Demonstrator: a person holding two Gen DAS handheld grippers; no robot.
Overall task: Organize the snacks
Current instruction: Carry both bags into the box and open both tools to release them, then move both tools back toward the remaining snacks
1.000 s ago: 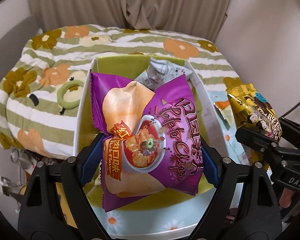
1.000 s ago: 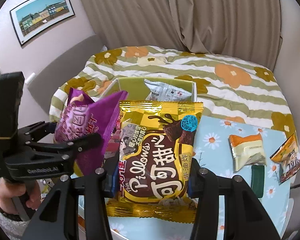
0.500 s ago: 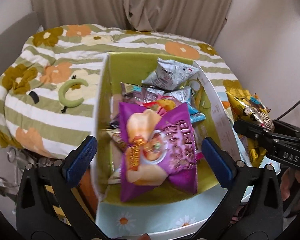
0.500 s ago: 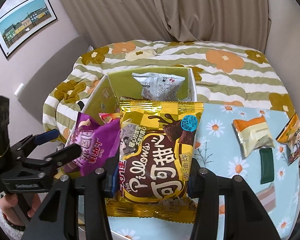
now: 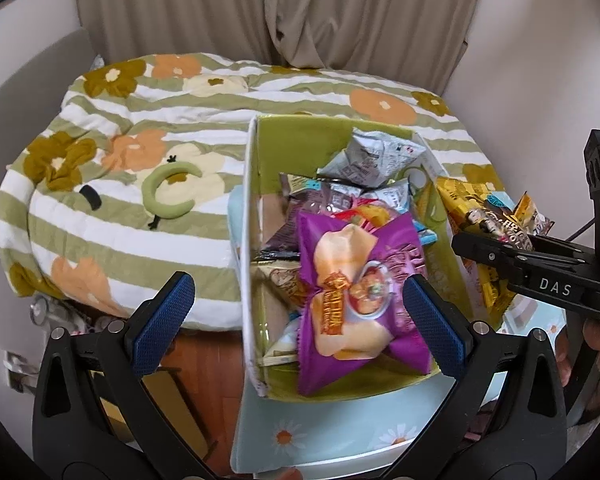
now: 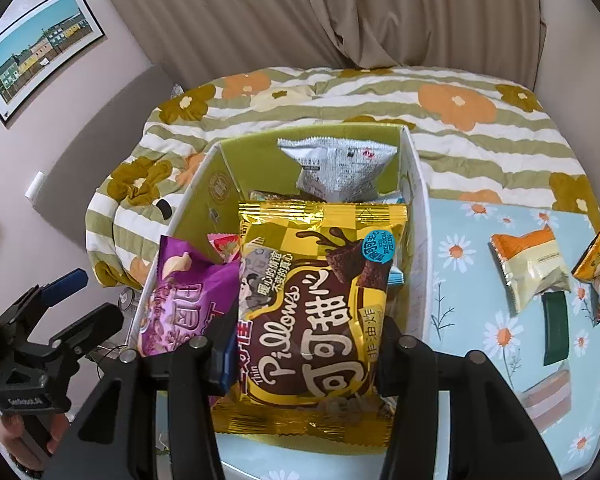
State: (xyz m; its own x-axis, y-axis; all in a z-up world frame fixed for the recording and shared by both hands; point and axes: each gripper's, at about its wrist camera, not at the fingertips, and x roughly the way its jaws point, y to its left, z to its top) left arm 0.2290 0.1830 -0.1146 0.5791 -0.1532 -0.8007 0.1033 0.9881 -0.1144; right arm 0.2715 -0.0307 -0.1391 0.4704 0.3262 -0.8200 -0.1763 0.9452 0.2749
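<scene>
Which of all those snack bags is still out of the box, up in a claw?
The gold Pillows bag, between the right claw's pads, which are opening. The purple chip bag already lies in the green box.

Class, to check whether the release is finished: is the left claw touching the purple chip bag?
Apart. In the left wrist view the left claw stands wide open, and the purple chip bag lies below in the green box.

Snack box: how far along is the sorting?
Done: several packets, purple chips topmost, lie in the box; left gripper is open. In hand: right gripper, jaws opening, has the gold bag. Left: orange packet, others on the table.
</scene>
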